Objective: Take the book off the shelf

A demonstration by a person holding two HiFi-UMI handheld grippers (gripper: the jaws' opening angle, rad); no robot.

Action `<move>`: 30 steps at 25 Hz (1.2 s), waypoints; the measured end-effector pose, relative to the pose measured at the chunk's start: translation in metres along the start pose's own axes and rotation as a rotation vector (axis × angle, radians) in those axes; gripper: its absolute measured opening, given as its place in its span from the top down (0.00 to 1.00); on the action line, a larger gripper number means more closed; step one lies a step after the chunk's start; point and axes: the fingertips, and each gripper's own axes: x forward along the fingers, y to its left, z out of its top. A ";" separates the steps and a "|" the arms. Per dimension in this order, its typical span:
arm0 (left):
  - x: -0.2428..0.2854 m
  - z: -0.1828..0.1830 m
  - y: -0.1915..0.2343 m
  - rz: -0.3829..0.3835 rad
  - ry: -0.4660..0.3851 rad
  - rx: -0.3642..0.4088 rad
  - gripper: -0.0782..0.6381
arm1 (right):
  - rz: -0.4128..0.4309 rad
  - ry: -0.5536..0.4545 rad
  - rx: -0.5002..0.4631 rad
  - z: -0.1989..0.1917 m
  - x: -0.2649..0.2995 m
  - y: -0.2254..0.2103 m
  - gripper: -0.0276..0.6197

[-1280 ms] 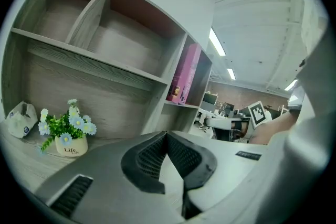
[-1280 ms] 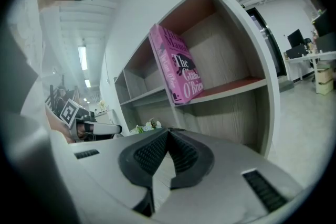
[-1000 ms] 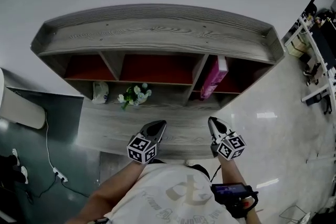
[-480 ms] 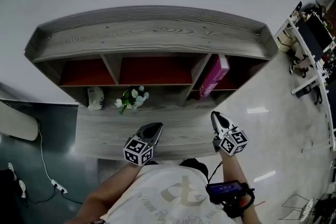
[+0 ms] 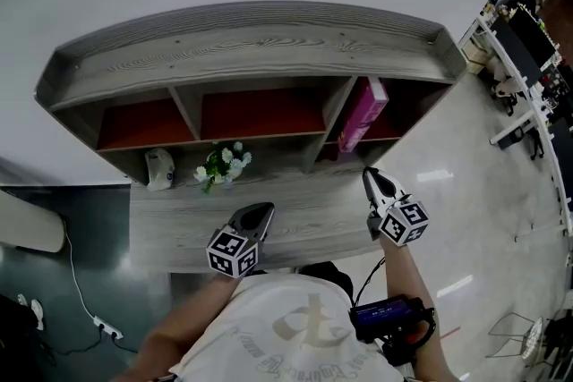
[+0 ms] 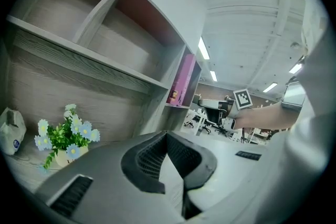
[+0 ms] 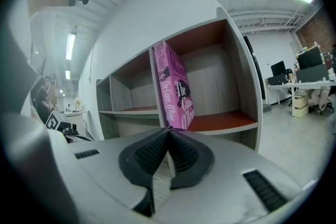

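Book (image 5: 363, 114) stands near-upright in the shelf's (image 5: 251, 49) right-hand compartment, leaning on its divider. Right claw (image 5: 377, 183), jaws together and empty, sits directly before it, nearer than the left claw (image 5: 258, 215), likewise closed and empty.

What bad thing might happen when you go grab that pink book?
1. The right gripper has its jaws shut, with nothing between them. If it reaches the pink book like that, it may just shove it deeper.
2. The book leans alone against the divider, so a nudge might tip it over.
3. The flower pot sits near the left gripper and might get bumped.
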 end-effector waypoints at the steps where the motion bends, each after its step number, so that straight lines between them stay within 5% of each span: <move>1: 0.000 0.000 -0.001 -0.006 0.000 0.002 0.89 | -0.003 -0.006 0.000 0.004 0.001 -0.001 0.95; 13: -0.004 -0.004 0.003 -0.022 0.007 -0.001 0.89 | -0.027 -0.083 -0.031 0.047 0.021 0.000 0.95; 30: -0.010 0.005 0.018 -0.008 -0.012 -0.007 0.89 | -0.145 -0.065 -0.032 0.060 0.056 -0.003 0.51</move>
